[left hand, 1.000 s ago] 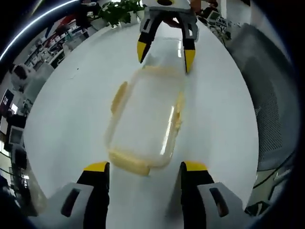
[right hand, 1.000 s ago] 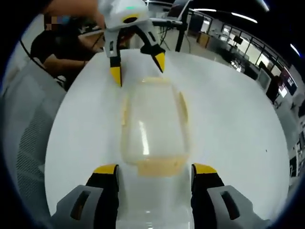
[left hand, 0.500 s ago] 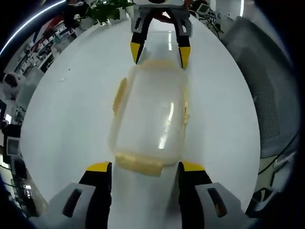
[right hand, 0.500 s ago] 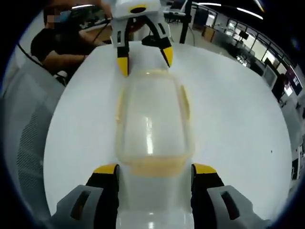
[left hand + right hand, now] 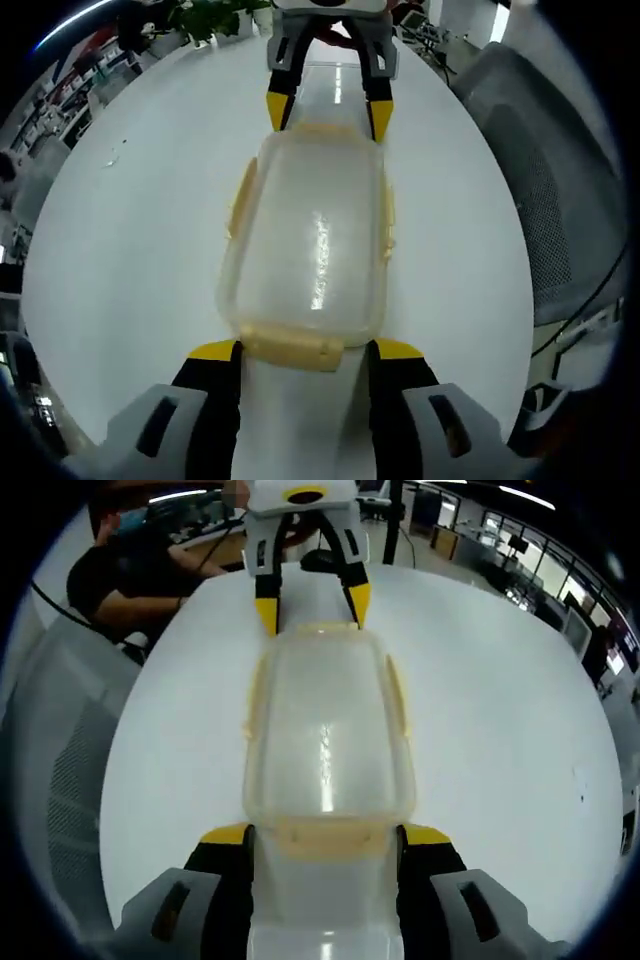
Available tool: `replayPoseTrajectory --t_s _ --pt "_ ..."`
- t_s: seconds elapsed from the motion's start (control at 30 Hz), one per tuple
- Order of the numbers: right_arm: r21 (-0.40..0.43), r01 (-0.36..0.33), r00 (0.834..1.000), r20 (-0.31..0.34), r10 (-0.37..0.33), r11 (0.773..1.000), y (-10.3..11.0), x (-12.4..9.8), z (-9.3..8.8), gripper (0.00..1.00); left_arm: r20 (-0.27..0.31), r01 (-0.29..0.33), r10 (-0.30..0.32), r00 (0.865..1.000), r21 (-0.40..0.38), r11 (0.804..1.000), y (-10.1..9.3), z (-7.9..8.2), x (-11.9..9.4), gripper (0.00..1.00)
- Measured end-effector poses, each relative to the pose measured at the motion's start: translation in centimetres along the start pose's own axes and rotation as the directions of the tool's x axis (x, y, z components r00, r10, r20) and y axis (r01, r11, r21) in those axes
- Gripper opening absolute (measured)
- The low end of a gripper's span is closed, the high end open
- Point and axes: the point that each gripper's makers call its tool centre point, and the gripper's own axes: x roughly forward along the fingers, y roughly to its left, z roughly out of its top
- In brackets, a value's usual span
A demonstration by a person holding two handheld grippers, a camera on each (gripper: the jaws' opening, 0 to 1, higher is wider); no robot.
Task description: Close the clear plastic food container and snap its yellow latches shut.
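Straddling container (image 5: 308, 245) ends, left gripper (image 5: 303, 350), right gripper (image 5: 326, 835), jaws spread wide

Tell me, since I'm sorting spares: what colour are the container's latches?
Pale yellow latches on the clear container, best in the right gripper view.

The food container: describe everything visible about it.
The food container is a clear, rounded rectangular plastic box with its lid on, lying flat on the white table. Pale yellow latches sit on all four sides; the side ones flare outward, seemingly unsnapped. The left gripper brackets one short end and the right gripper the opposite end, both open. Contact cannot be confirmed.
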Motion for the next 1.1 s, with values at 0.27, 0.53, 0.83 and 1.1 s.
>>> replayPoseTrajectory --t_s 0.27,0.53,0.83,1.1 --pt "-0.042 -0.019 1.0 0.008 0.019 0.999 0.14 -0.2 -0.11 0.47 -0.008 0.026 -0.026 1.0 0.001 1.0 -0.61 -0.21 -0.01 0.43" --pt "-0.031 -0.016 0.999 0.028 0.017 0.999 0.63 -0.5 -0.23 0.4 -0.066 -0.011 0.009 0.998 -0.025 1.0 -0.62 -0.54 -0.12 0.39" --pt "-0.048 -0.018 0.999 0.032 0.02 0.999 0.79 -0.46 -0.22 0.39 -0.077 -0.017 0.016 0.997 -0.02 1.0 -0.62 -0.68 -0.06 0.39" --pt "-0.061 -0.03 1.0 -0.007 0.029 0.998 0.67 -0.35 -0.28 0.39 -0.06 0.021 -0.019 0.998 0.046 0.999 -0.52 -0.41 0.11 0.39"
